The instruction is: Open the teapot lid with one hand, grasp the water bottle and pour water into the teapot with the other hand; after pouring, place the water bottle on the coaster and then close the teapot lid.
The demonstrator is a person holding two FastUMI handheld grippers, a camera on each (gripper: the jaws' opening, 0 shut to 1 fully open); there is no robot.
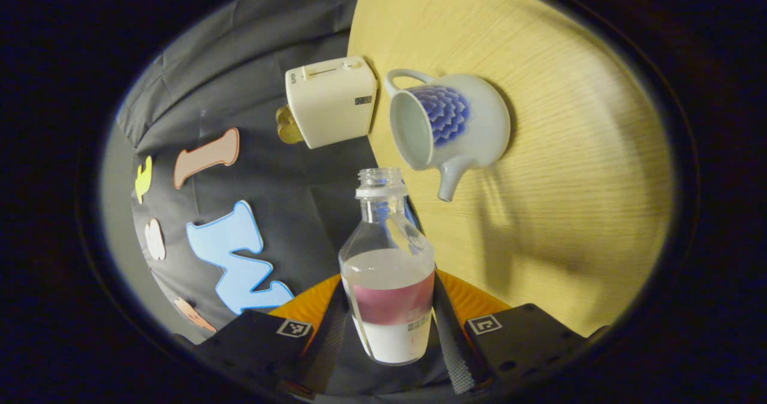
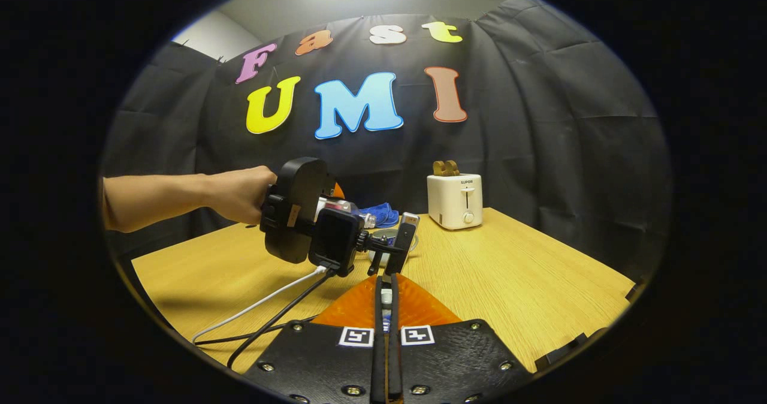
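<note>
Just one teapot [image 1: 455,122], one bottle [image 1: 389,272].

In the left gripper view, the water bottle's [image 1: 389,272] base sinks behind the left tongs [image 1: 392,338], whose fingers [image 1: 335,332] are cut off by the lower edge, so the contact with the bottle is partly out of sight. The print on the bottle's label is too small to tell. The teapot's [image 1: 446,125] far side is hidden by its own body. A brown thing [image 1: 289,125] behind the toaster [image 1: 329,101] is mostly covered.

In the right gripper view, the right tongs [image 2: 386,332] press nearly together; whether something thin sits between the fingers [image 2: 379,308] cannot be told. The left tongs [image 2: 392,245] and a hand [image 2: 239,194] block the teapot and bottle. A blue cloth [image 2: 383,214] is half hidden.
</note>
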